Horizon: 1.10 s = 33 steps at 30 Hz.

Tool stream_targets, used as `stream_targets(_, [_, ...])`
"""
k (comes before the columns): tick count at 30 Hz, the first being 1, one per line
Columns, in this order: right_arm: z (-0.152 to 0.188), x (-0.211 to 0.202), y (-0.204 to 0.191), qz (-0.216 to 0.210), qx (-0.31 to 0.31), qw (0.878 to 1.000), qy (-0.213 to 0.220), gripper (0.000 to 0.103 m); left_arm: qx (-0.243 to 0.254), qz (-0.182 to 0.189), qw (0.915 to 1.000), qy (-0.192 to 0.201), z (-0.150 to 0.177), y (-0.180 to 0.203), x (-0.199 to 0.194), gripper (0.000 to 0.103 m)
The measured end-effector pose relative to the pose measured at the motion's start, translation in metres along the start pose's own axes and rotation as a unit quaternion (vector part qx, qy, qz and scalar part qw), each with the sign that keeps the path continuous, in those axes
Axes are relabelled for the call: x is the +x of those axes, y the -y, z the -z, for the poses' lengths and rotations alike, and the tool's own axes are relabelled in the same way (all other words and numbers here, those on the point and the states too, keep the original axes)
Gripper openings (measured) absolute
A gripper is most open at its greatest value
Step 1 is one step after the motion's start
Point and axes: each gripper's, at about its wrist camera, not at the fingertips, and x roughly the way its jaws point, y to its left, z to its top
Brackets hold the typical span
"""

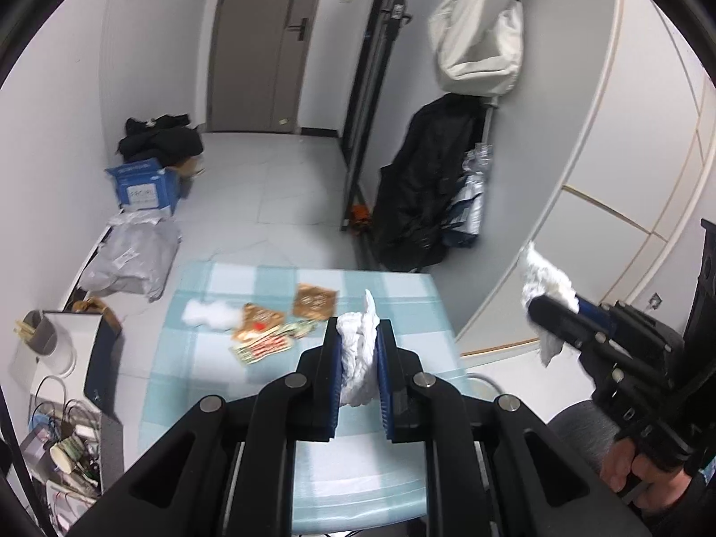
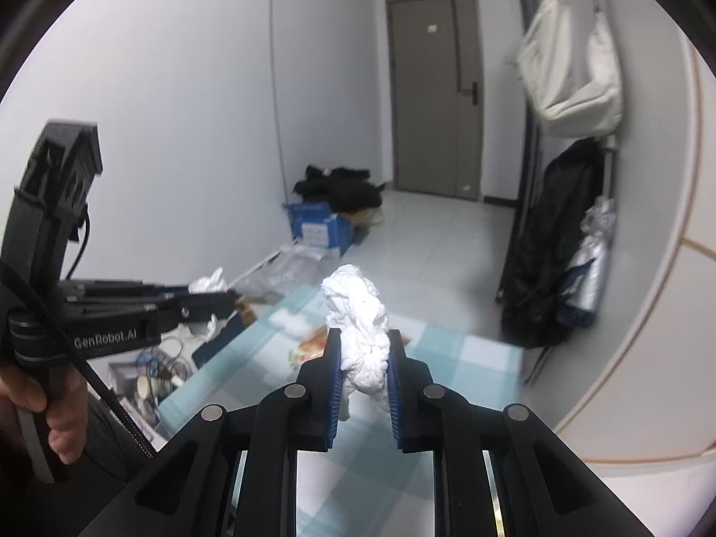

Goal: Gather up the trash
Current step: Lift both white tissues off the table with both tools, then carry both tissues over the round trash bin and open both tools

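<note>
Left wrist view: your left tool [image 1: 358,335] grips a crumpled tissue [image 1: 355,358]. Your right tool [image 2: 363,349] clamps another tissue [image 2: 362,335] above the worktop [image 1: 394,286].

"GenRobot.AI" stands in pale letters on the side of my left gripper [image 2: 210,300]; no other print is readable.
</note>
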Motion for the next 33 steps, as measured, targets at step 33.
stream_targets(33, [0.115, -0.043, 0.283, 0.144, 0.219, 0.964, -0.054, 0.017, 0.116, 0.144, 0.9631, -0.195, 0.021, 0.216, 0.205, 0.010])
